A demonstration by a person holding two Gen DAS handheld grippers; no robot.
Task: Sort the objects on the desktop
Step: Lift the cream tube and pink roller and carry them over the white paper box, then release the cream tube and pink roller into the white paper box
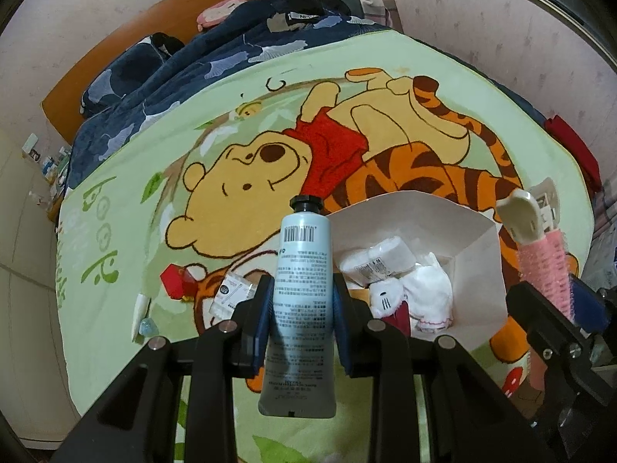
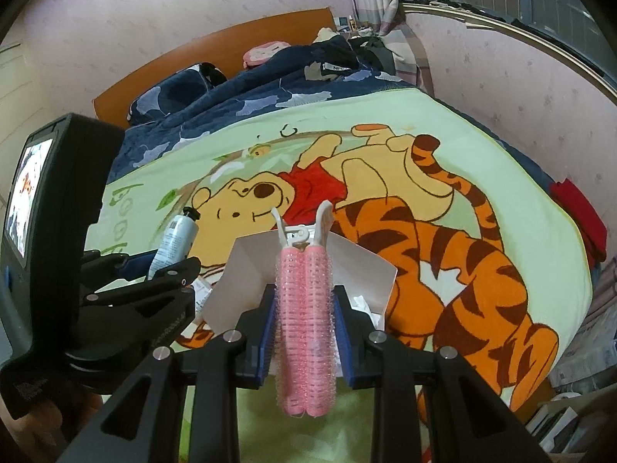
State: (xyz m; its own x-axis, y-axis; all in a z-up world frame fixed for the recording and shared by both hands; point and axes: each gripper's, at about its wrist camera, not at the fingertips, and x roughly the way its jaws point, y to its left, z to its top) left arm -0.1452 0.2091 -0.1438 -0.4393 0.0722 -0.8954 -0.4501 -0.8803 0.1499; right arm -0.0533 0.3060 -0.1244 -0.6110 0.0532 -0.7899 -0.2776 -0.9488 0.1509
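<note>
- Left gripper [image 1: 302, 310]: fingers closed narrowly on the pale blue plastic tube with black cap [image 1: 302, 270], gripped mid-body, cap beyond the fingertips.
- White open cardboard box [image 1: 478, 247]: on the bed, just right of the left fingers.
- Right gripper [image 2: 304, 322]: fingers clamped on the pink bristled hair-roller clip [image 2: 304, 308].
- Risk: both loads may collide or snag over the box.

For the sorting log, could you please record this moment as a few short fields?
Surface: cartoon blanket on a bed
Left gripper: shut on pale blue tube, cap pointing away
Right gripper: shut on pink hair roller clip
Container: white box, open, holding small white items
Loose nearby: red item, left of the tube
</note>
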